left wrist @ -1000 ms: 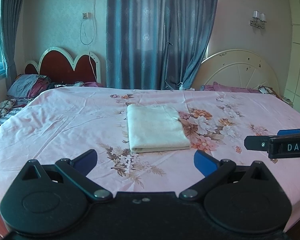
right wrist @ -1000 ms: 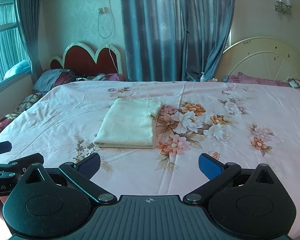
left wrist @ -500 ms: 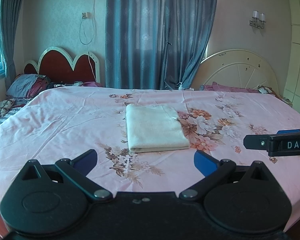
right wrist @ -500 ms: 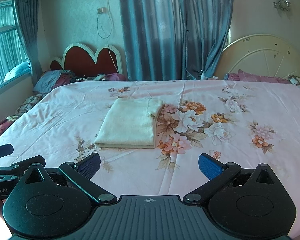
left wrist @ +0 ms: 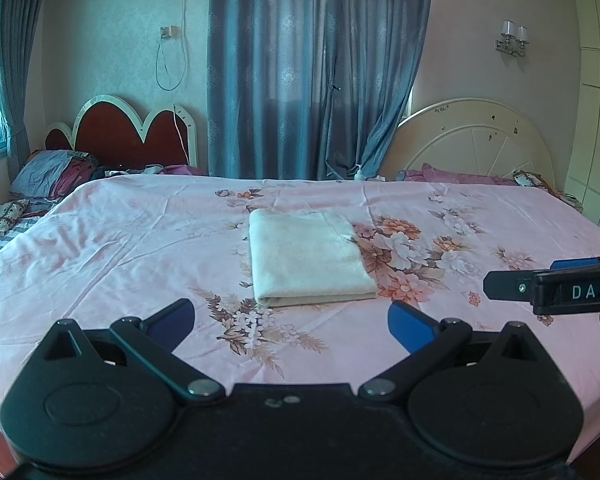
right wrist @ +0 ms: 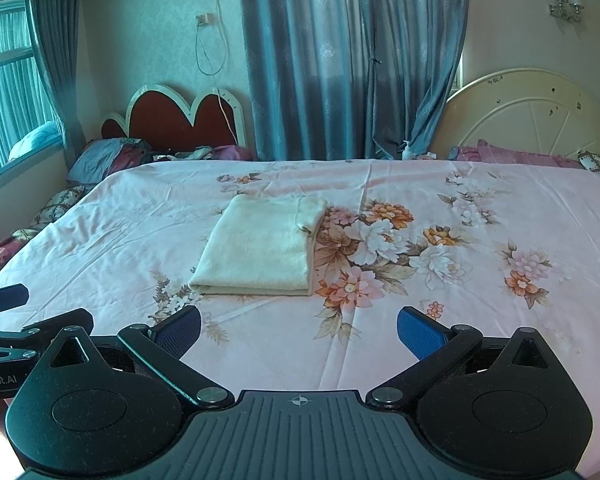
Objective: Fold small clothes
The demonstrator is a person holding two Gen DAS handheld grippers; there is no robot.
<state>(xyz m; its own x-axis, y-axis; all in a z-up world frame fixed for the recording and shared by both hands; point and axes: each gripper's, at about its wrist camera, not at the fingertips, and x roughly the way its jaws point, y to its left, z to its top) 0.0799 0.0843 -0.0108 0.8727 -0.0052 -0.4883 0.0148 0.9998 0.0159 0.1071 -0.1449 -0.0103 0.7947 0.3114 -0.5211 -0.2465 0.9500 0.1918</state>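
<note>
A cream cloth (left wrist: pixel 306 258) lies folded into a neat rectangle on the pink floral bed sheet (left wrist: pixel 112 248), in the middle of the bed. It also shows in the right wrist view (right wrist: pixel 262 252). My left gripper (left wrist: pixel 290 320) is open and empty, held back from the cloth near the bed's front edge. My right gripper (right wrist: pixel 298 330) is open and empty, also short of the cloth. The right gripper shows side-on at the right of the left wrist view (left wrist: pixel 548 286), and the left gripper at the left of the right wrist view (right wrist: pixel 16 320).
The sheet (right wrist: pixel 480 264) spreads wide around the cloth. Pillows and bedding (left wrist: pixel 52 176) lie at the far left by a red headboard (left wrist: pixel 120 132). A cream headboard (left wrist: pixel 480 140) and blue curtains (left wrist: pixel 300 68) stand behind the bed.
Both grippers have drawn slightly back and up from the cloth. The cloth has not moved.
</note>
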